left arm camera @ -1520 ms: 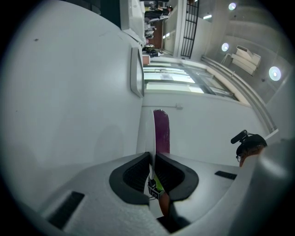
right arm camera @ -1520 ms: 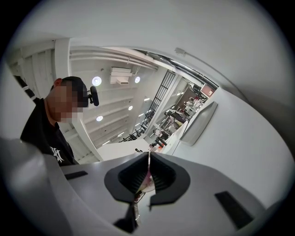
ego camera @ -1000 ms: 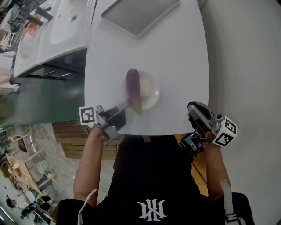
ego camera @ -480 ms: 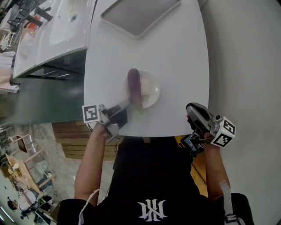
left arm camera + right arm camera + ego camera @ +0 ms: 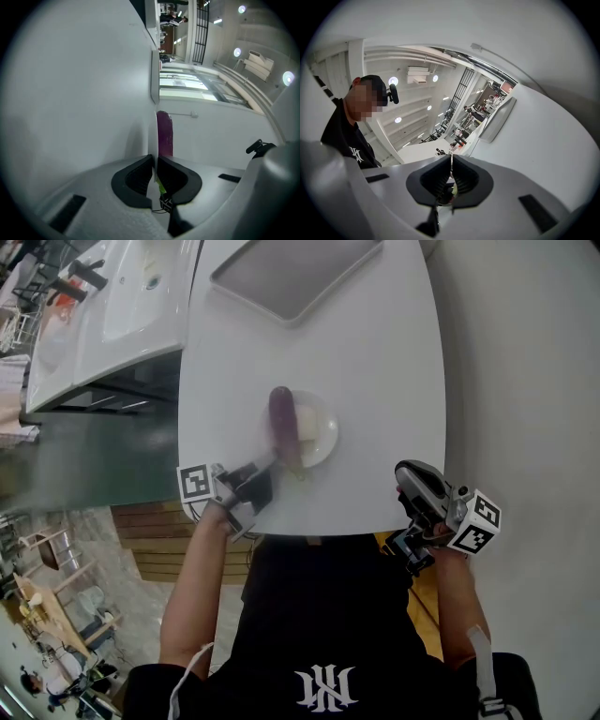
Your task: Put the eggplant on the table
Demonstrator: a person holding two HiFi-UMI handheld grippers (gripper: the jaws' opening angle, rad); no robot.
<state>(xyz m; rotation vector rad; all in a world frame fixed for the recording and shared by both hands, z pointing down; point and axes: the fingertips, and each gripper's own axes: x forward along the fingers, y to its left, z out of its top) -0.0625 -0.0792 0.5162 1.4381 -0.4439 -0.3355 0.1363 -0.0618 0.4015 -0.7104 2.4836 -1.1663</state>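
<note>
A purple eggplant (image 5: 283, 423) lies across the left side of a small white plate (image 5: 319, 432) on the white table (image 5: 375, 362). Its near end sticks out over the plate's rim. My left gripper (image 5: 270, 465) sits at the plate's near-left edge. In the left gripper view the plate (image 5: 153, 133) appears edge-on as a thin white line. The left gripper (image 5: 155, 159) is shut on that rim, and the eggplant (image 5: 164, 133) rises just beyond it. My right gripper (image 5: 412, 486) hangs off the table's near right corner, shut on nothing (image 5: 451, 161).
A grey tray (image 5: 291, 273) lies at the table's far end, also visible as the tray (image 5: 497, 119) in the right gripper view. A white sink unit (image 5: 122, 296) stands to the left, across a dark gap. The table's near edge runs just in front of the left gripper.
The plate with the eggplant and my left gripper have shifted slightly up and to the left in the head view. The right gripper has barely moved.
</note>
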